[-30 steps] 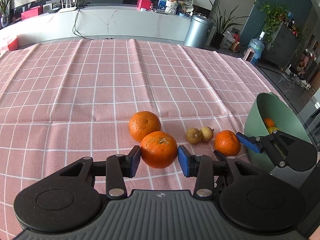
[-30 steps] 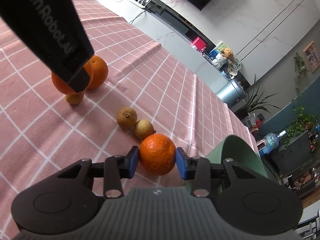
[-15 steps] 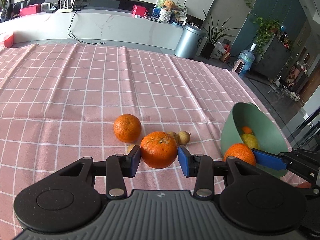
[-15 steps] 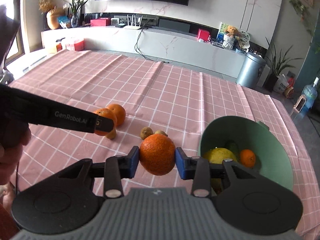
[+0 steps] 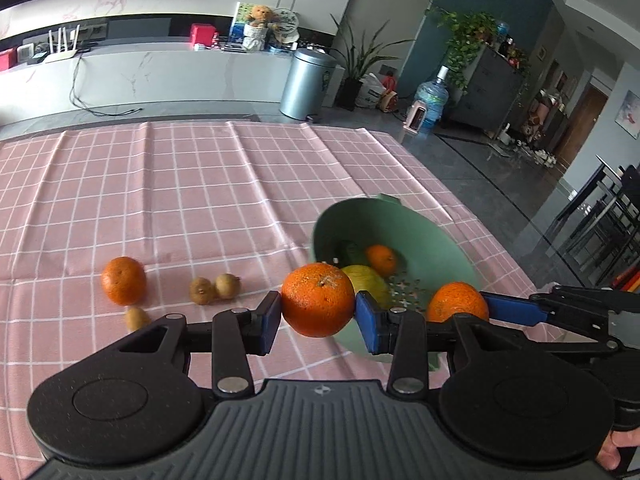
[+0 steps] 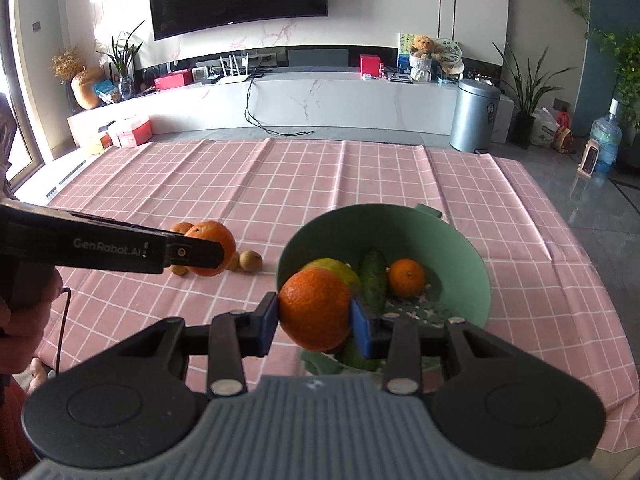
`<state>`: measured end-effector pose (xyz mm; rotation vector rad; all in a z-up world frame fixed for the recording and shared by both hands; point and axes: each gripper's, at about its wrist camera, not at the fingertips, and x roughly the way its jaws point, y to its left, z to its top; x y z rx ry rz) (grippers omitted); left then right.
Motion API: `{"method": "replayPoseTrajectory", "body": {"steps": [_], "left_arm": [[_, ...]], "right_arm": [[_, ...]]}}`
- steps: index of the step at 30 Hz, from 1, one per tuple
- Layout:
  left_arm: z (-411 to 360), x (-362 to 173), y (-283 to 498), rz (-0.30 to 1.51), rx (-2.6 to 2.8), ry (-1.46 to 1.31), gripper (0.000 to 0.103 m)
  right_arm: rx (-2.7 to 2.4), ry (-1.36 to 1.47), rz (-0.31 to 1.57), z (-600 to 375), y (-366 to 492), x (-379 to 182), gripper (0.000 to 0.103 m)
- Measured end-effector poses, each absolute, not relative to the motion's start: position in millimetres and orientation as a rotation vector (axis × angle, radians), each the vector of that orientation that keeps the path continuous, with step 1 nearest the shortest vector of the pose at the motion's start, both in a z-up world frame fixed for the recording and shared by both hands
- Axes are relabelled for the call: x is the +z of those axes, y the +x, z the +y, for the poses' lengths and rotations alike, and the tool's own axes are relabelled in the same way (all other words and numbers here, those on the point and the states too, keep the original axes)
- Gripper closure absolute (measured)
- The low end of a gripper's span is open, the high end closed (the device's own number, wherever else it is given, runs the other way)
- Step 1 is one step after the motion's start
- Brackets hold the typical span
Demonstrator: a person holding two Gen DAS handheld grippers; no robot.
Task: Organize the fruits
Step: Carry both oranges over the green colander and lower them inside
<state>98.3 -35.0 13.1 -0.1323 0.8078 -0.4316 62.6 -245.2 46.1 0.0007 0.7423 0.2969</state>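
Observation:
My left gripper (image 5: 318, 316) is shut on an orange (image 5: 318, 305), held in the air by the left rim of the green bowl (image 5: 424, 232). My right gripper (image 6: 314, 322) is shut on another orange (image 6: 314, 308), held above the near rim of the bowl (image 6: 472, 256). The bowl holds a small orange (image 6: 407, 278), a cucumber (image 6: 373, 276) and a yellow-green fruit (image 6: 332, 268). One orange (image 5: 123, 281) and three small brown fruits (image 5: 214, 289) lie on the pink checked cloth left of the bowl.
The pink checked tablecloth (image 5: 180, 184) covers the table; its right edge drops off just beyond the bowl. A white cabinet and a metal bin (image 5: 306, 82) stand across the room. The left gripper's arm (image 6: 100, 248) crosses the left of the right wrist view.
Both grippers have lifted their oranges off the cloth and carried them right, to the bowl. The right orange now hangs over the bowl's near rim.

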Motion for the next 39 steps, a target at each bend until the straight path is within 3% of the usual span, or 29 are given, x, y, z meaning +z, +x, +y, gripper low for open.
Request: {"method": "replayPoseTrajectory", "body": {"steps": [12,39], "left_arm": [[-129.4,7.3,121.9,0.920,-0.515,0.024,0.057],[-167.7,-17.5,134.9,1.058,-0.466,0.163,0.057]], "right_arm": [[0.403,-0.095,0.737,-321.8,93.0,35.7,0.068],[0.606,-0.455,0.882,-306.0,153.4,-12.3,0.067]]}}
